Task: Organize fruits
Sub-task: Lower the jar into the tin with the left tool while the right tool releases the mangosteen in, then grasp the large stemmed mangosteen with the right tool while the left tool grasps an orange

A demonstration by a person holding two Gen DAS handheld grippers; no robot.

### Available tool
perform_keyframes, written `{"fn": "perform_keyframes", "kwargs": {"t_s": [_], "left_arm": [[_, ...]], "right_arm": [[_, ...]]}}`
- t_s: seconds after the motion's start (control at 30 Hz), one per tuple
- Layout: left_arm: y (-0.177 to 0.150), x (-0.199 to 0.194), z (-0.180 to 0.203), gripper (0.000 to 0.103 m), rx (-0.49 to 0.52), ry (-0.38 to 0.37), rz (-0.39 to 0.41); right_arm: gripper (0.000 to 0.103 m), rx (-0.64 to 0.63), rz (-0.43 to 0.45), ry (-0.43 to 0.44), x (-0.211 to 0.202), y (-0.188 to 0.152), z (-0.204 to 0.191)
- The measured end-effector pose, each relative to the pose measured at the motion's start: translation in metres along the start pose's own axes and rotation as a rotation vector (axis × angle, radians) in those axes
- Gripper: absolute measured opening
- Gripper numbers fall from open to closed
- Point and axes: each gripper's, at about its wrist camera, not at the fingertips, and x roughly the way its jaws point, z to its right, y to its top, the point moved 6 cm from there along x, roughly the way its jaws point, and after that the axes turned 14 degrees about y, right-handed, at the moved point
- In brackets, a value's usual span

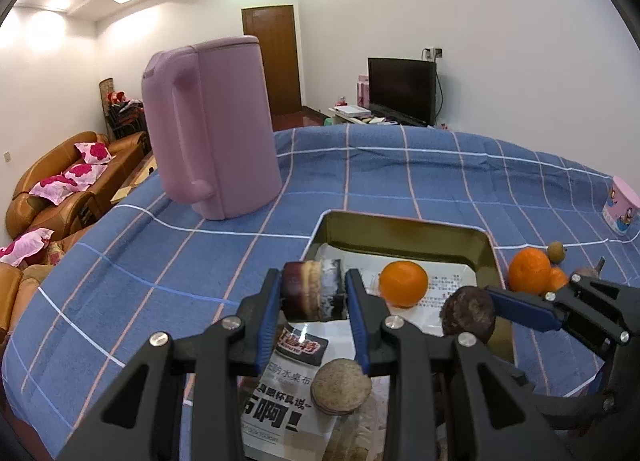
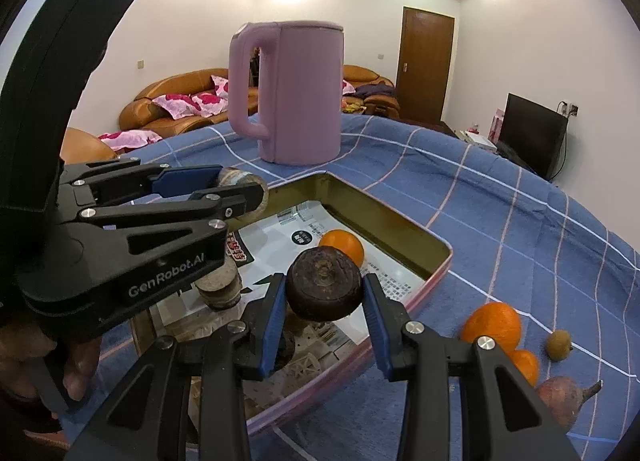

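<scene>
My left gripper (image 1: 313, 295) is shut on a short sugarcane piece (image 1: 312, 293) and holds it above the gold tin tray (image 1: 400, 231). My right gripper (image 2: 325, 295) is shut on a dark round water chestnut (image 2: 325, 289), also over the tray (image 2: 400, 229). In the tray lie an orange (image 1: 403, 283), which also shows in the right wrist view (image 2: 344, 247), and another sugarcane piece standing on end (image 1: 341, 386). Outside the tray on the blue cloth sit two oranges (image 2: 493, 326), a small brown fruit (image 2: 558, 345) and a reddish root (image 2: 560, 401).
A pink kettle (image 1: 208, 125) stands on the blue checked tablecloth (image 1: 400, 173) behind the tray. A pink cup (image 1: 622, 209) sits at the far right edge. Printed paper (image 1: 280, 413) lines the tray. A sofa and a TV are beyond the table.
</scene>
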Motion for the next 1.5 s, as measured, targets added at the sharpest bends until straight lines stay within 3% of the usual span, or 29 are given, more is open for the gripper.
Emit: {"fn": "perform_keyframes", "kwargs": {"t_s": [0.5, 0.67, 0.73, 0.8, 0.97, 1.07, 1.33, 1.5], "left_arm": [[-0.007, 0.011, 0.008, 0.034, 0.039, 0.018, -0.035], [-0.004, 0.006, 0.008, 0.043, 0.035, 0.04, -0.019], [-0.002, 0.002, 0.005, 0.061, 0.02, 0.053, -0.01], [0.0, -0.002, 0.002, 0.064, 0.006, 0.073, 0.002], [0.008, -0.016, 0.009, 0.065, -0.013, 0.055, 0.021], [0.011, -0.028, 0.022, 0.07, -0.013, 0.025, 0.038], [0.019, -0.06, 0.082, 0.074, 0.03, -0.126, 0.065], [0.02, -0.063, 0.119, 0.075, 0.093, -0.152, 0.1]], "right_arm": [[0.04, -0.012, -0.047, 0.044, 0.011, -0.003, -0.005], [0.043, 0.002, -0.039, 0.067, 0.011, -0.001, -0.003], [0.054, 0.012, -0.019, 0.073, 0.008, 0.0, -0.001], [0.054, 0.021, 0.002, 0.079, 0.003, 0.0, 0.001], [0.054, 0.038, 0.024, 0.051, -0.014, -0.002, 0.008], [0.054, 0.058, 0.048, 0.018, -0.033, -0.007, 0.017], [0.054, 0.173, 0.081, -0.152, -0.1, -0.046, 0.075], [0.055, 0.249, 0.032, -0.241, -0.12, -0.072, 0.11]]}}
